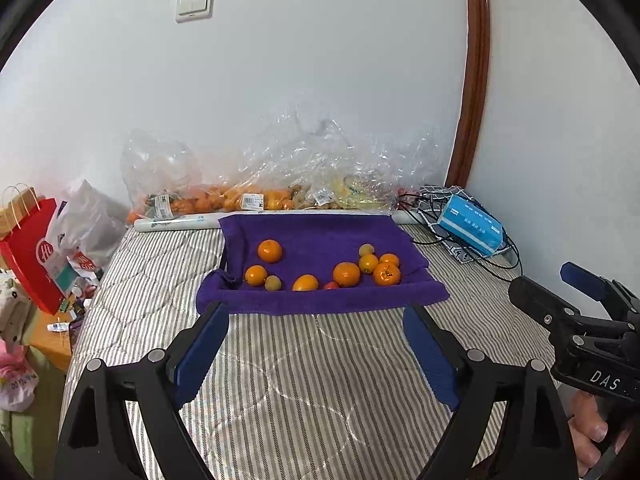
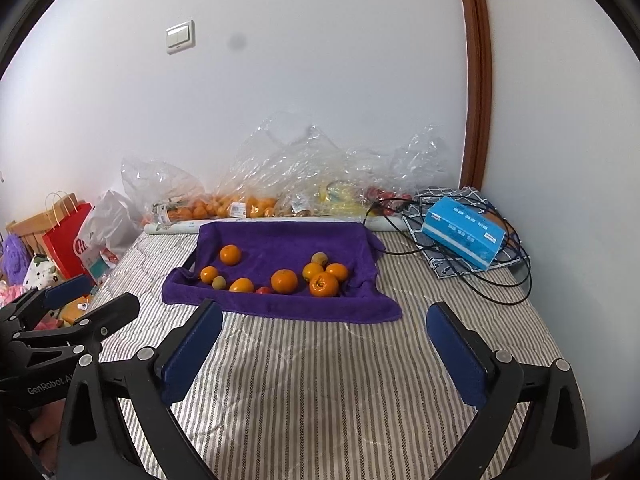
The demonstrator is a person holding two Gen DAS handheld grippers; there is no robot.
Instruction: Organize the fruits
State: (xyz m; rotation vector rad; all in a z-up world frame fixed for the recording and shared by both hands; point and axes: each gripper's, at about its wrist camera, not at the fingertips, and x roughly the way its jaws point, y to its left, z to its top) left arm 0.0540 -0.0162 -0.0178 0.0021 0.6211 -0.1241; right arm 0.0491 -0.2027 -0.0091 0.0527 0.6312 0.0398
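Observation:
A tray draped in a purple towel (image 1: 320,236) (image 2: 280,240) sits on the striped bed and holds several oranges, such as one at the back left (image 1: 269,250) (image 2: 230,255) and one at the front right (image 1: 387,274) (image 2: 324,284). Small greenish fruits (image 1: 273,283) (image 2: 319,258) and a small red fruit (image 1: 330,285) (image 2: 263,290) lie among them. My left gripper (image 1: 316,316) is open and empty, in front of the tray. My right gripper (image 2: 324,316) is open and empty, also short of the tray. The right gripper shows in the left wrist view (image 1: 560,292), the left gripper in the right wrist view (image 2: 88,300).
Clear plastic bags of oranges and other fruit (image 1: 248,196) (image 2: 256,200) lie along the wall behind the tray. A blue tissue box (image 1: 472,224) (image 2: 464,236) and black cables (image 2: 500,280) lie at right. A red paper bag (image 1: 32,252) and clutter stand left of the bed.

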